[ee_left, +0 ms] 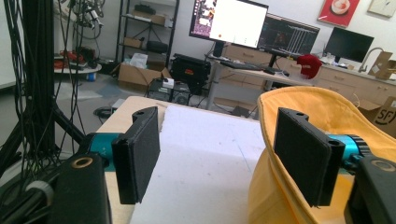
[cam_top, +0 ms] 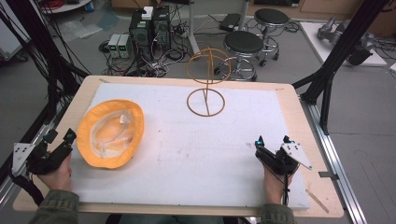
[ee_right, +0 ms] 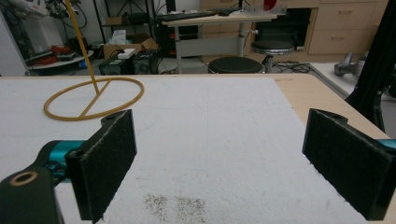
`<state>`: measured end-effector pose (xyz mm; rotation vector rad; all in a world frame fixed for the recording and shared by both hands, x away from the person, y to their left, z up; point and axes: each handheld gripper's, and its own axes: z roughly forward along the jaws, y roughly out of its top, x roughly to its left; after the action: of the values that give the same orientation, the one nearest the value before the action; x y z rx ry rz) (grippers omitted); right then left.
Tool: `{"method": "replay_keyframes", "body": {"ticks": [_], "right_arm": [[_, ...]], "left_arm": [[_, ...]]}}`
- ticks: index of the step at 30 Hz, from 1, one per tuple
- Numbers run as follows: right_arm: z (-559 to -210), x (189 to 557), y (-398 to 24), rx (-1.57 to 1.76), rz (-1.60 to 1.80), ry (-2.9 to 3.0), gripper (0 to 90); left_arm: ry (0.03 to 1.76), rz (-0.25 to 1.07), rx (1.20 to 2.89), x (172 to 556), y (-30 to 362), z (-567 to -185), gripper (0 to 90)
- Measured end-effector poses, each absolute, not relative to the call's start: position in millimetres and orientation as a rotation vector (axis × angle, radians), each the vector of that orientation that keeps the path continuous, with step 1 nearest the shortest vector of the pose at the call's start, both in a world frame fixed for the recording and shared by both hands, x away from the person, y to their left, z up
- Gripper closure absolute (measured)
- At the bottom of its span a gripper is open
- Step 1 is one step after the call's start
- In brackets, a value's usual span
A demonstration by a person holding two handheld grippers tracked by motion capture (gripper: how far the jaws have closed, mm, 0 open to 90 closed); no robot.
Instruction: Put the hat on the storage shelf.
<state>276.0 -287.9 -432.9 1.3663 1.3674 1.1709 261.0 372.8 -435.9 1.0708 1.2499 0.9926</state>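
A yellow bucket hat (cam_top: 110, 133) is seen lying upside down, its pale lining facing up, on the left part of a white mat (cam_top: 187, 149) that covers most of the wooden tabletop (cam_top: 299, 116). At the far middle of the mat a yellow wire hat stand (cam_top: 206, 79) is set upright on its ring base. The left gripper (cam_top: 58, 137) is held at the near left edge, just beside the hat's brim, with its jaws spread apart and nothing between them; in the left gripper view the hat (ee_left: 327, 154) is seen directly behind the right-hand jaw. The right gripper (cam_top: 273, 142) is held over the near right part of the mat, well apart from the hat, its jaws likewise spread wide and empty. Two black stools (cam_top: 243, 44) are seen on the floor beyond the tabletop.
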Motion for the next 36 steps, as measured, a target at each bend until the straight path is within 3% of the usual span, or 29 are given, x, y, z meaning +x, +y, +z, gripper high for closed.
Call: {"method": "replay_keyframes", "body": {"ticks": [36], "right_arm": [[-432, 274, -290, 1.374, 1.177, 1.333, 8.8]], "left_arm": [[1.216, 0.989, 1.076, 273, 370, -420, 30.1]]}}
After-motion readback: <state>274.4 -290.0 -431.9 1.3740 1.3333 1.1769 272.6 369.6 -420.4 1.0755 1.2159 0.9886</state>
